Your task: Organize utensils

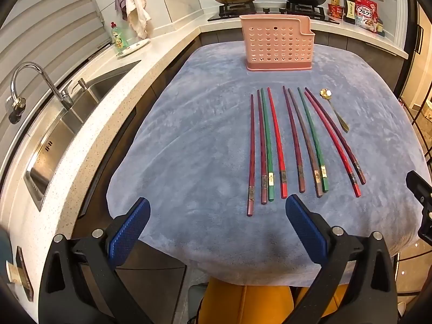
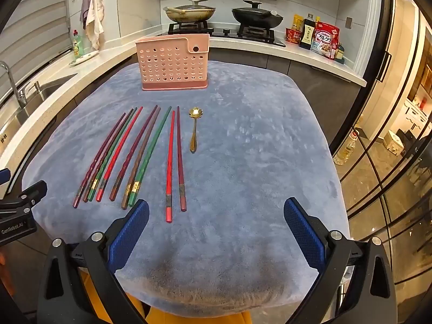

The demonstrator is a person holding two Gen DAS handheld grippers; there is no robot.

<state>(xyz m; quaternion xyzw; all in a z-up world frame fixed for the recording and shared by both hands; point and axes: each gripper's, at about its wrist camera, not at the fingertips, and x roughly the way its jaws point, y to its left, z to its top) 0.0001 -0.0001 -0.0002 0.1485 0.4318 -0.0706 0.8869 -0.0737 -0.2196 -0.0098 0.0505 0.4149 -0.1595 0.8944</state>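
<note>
Nearest, two hand-held grippers above the near edge of a table under a grey-blue plush cloth (image 1: 189, 135): left gripper (image 1: 217, 220) and right gripper (image 2: 216, 222), each with blue-padded fingers spread wide and nothing between them. Next, nine chopsticks (image 1: 280, 148) laid side by side on the cloth, tips pointing away: groups of four, three and two; two green, two red, the rest dark maroon or brown. Just right of the last pair, one gold spoon (image 2: 193, 129) with a flower-shaped bowl. Farther, one pink perforated utensil holder (image 1: 278, 44), upright at the cloth's far edge. Beyond, two lidded pans (image 2: 190, 12) on the stove.
</note>
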